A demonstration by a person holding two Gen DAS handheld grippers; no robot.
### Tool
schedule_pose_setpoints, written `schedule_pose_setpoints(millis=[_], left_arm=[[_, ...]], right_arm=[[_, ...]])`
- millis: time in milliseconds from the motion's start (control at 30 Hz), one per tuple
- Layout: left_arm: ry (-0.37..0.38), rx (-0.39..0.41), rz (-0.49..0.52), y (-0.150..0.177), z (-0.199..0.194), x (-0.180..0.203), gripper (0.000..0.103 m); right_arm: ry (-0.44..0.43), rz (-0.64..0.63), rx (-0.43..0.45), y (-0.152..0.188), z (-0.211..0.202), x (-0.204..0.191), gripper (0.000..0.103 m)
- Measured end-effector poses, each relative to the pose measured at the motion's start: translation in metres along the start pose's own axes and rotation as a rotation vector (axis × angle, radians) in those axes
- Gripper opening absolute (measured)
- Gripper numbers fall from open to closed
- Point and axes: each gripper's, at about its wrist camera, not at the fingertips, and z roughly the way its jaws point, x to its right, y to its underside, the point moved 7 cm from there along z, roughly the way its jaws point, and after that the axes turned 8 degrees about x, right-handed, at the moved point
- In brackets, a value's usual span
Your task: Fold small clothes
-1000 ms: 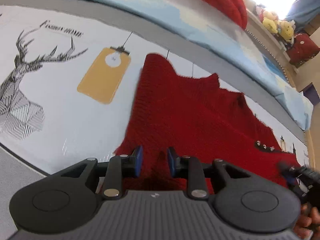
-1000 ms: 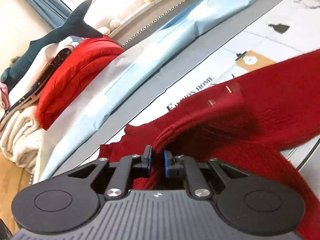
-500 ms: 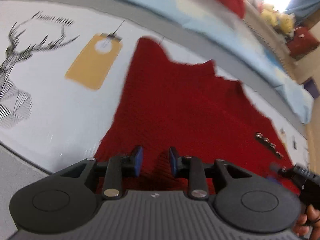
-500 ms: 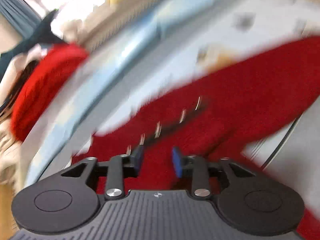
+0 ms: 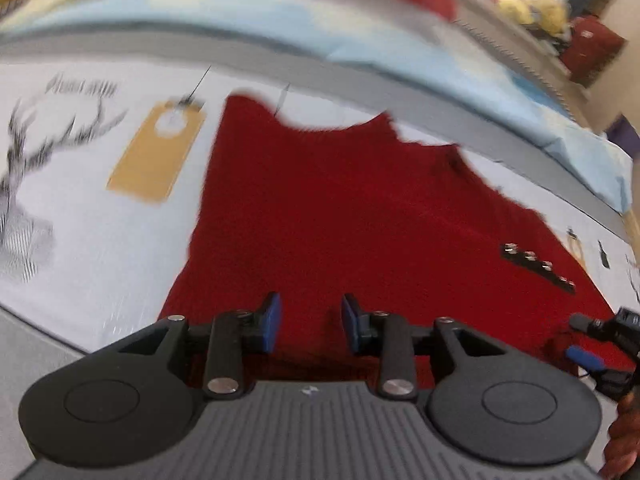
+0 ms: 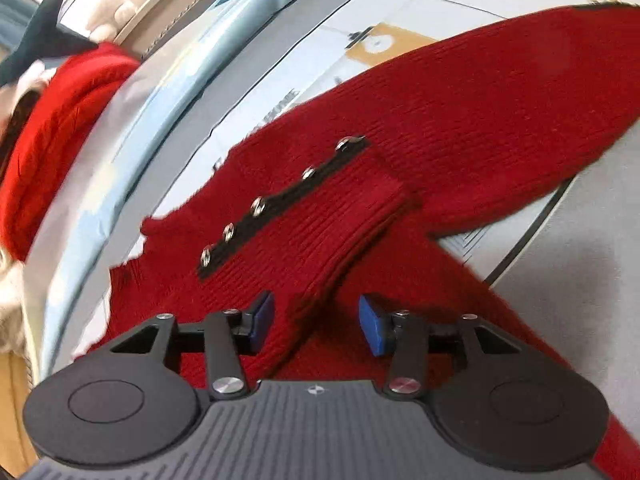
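Note:
A dark red knitted sweater (image 5: 340, 208) lies spread on the printed white mat (image 5: 92, 216). It also shows in the right wrist view (image 6: 460, 120), with a sleeve cuff (image 6: 360, 216) folded over the body beside a black strip of metal snaps (image 6: 280, 204). My left gripper (image 5: 310, 322) is open and empty just above the sweater's near edge. My right gripper (image 6: 316, 322) is open and empty over the folded sleeve. The right gripper's fingers also show at the right edge of the left wrist view (image 5: 600, 344).
A light blue sheet (image 5: 360, 32) runs along the mat's far side. A pile with a bright red knit (image 6: 52, 128), pale clothes and a shark plush (image 6: 40, 36) lies beyond it. Yellow plush toys (image 5: 532, 8) sit on a ledge. The mat's dark border (image 6: 532, 232) is near.
My right gripper opened and let go of the sleeve, which now lies folded on the sweater body with the snap strip showing. My left gripper stayed open and shifted slightly.

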Motion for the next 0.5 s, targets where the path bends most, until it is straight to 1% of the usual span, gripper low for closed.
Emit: schedule_pose_setpoints(millis=[100,167,200,300,400,500], left_arm=[[0.030,0.017,0.022,0.001,-0.008,0.022,0.040],[0.052,0.026,0.049,0.002,-0.012,0.035,0.041],[0.054,0.030,0.068,0.004,-0.014,0.041,0.041],[0.061,0.045,0.130,0.010,-0.023,0.054,0.041],[0.082,0.056,0.175,0.014,-0.025,0.066,0.042],[0.098,0.064,0.184,0.017,-0.026,0.071,0.043]], right_arm=[[0.027,0.005,0.083,-0.026,-0.015,0.019,0.049],[0.082,0.021,0.145,-0.043,-0.026,0.042,0.049],[0.106,0.032,0.162,-0.049,-0.029,0.053,0.049],[0.178,0.083,0.210,-0.070,-0.038,0.090,0.049],[0.229,0.147,0.242,-0.088,-0.044,0.127,0.049],[0.273,0.238,0.259,-0.102,-0.050,0.163,0.049]])
